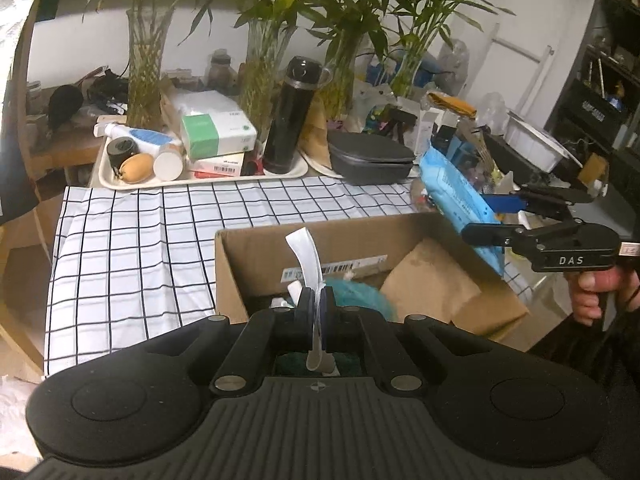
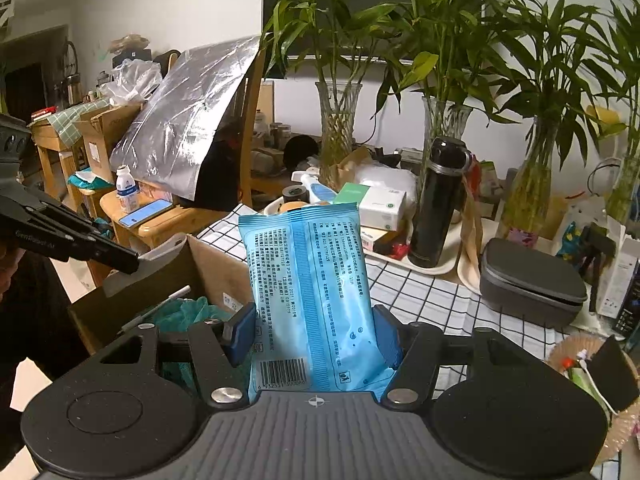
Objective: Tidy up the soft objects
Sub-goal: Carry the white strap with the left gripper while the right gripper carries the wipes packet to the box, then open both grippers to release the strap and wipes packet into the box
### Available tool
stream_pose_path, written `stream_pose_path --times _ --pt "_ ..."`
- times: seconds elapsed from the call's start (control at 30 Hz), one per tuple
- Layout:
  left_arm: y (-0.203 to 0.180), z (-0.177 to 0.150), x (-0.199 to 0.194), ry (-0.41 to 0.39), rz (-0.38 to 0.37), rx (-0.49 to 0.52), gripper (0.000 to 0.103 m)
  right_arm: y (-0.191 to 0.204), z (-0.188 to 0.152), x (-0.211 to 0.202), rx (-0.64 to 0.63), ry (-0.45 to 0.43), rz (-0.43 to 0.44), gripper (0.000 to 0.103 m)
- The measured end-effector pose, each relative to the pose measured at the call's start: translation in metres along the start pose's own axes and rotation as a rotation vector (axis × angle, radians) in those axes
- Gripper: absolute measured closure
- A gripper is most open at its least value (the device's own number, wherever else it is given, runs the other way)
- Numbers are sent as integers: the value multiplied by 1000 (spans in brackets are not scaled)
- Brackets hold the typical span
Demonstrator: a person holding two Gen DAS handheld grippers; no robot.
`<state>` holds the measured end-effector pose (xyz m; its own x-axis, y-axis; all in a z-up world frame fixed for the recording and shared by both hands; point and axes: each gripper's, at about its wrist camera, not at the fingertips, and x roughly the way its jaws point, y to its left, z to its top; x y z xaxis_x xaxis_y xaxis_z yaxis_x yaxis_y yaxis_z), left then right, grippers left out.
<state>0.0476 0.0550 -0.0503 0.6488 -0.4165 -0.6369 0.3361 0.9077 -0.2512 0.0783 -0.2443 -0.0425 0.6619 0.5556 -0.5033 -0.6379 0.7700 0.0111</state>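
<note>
My left gripper (image 1: pixel 317 307) is shut on a thin white strip (image 1: pixel 306 256) that sticks up over the open cardboard box (image 1: pixel 236 276). Inside the box lie a teal soft item (image 1: pixel 362 294) and brown paper (image 1: pixel 428 276). My right gripper (image 2: pixel 314 332) is shut on a light blue soft pack (image 2: pixel 308 276) and holds it upright beside the box's right edge. In the left wrist view the right gripper (image 1: pixel 500 216) and the pack (image 1: pixel 456 196) show at the right. In the right wrist view the left gripper (image 2: pixel 136 260) and the white strip (image 2: pixel 160 254) show at the left over the box (image 2: pixel 208 272).
A checked cloth (image 1: pixel 140 248) covers the table. Behind it stand a tray (image 1: pixel 120 182) with boxes, a black flask (image 1: pixel 290 116), a grey case (image 1: pixel 372 158) and several glass vases with bamboo (image 1: pixel 146 64). A wooden chair with a phone (image 2: pixel 146 210) stands at left.
</note>
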Motion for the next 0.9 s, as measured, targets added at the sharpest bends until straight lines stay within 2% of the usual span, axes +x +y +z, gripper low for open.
stream_pose_path --times 0.03,0.13,0.17,0.63,0.8,0.9 --pt "0 0 0 4 -1 0 93 1 0 -1 1 -2 -1 39" --pt "2 -1 -4 -13 23 -3 60 1 -2 -4 7 -9 -5 39" --pt "0 -2 -7 -26 37 0 55 2 -2 -5 6 -11 -5 39" --pt "-10 -8 -16 -34 81 75 54 21 -9 -1 -44 40 7 39" --pt "-10 -7 -17 -40 86 82 54 22 -12 1 -51 66 -26 39" --pt "-10 -8 -17 -42 90 83 54 21 -14 8 -43 111 -44 35"
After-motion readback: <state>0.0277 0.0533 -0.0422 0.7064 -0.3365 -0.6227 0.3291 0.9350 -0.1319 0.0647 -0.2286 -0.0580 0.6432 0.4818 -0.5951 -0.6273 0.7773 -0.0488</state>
